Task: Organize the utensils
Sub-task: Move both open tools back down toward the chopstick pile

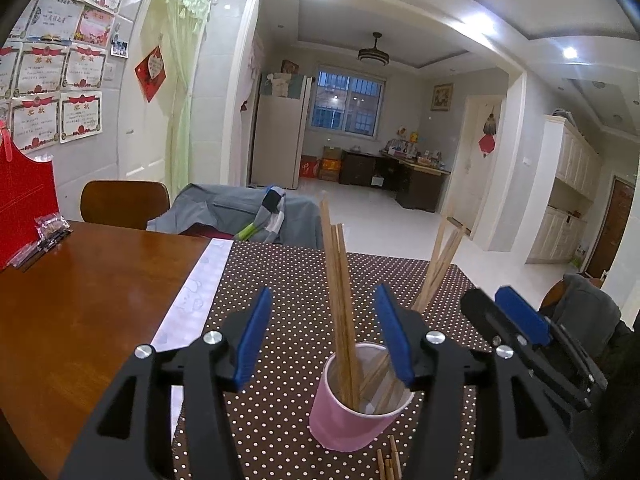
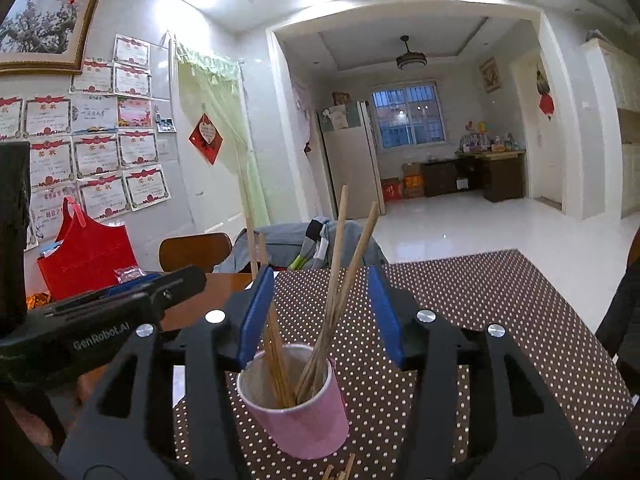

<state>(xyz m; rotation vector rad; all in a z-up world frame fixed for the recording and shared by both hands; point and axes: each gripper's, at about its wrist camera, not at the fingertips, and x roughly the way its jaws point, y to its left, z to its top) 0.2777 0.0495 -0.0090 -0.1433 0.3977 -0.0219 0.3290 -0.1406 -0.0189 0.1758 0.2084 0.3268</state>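
A pink paper cup stands on the dotted brown tablecloth and holds several wooden chopsticks that lean apart. My left gripper is open, its blue pads to either side of the cup's rim, holding nothing. In the right wrist view the same cup with chopsticks sits between the blue pads of my right gripper, which is open and empty. The right gripper also shows at the right of the left wrist view. More loose chopsticks lie on the cloth just in front of the cup.
The wooden table extends left of the cloth. A red gift bag and a small packet sit at its far left. Chairs with grey clothing stand behind the table. The left gripper's body is at left.
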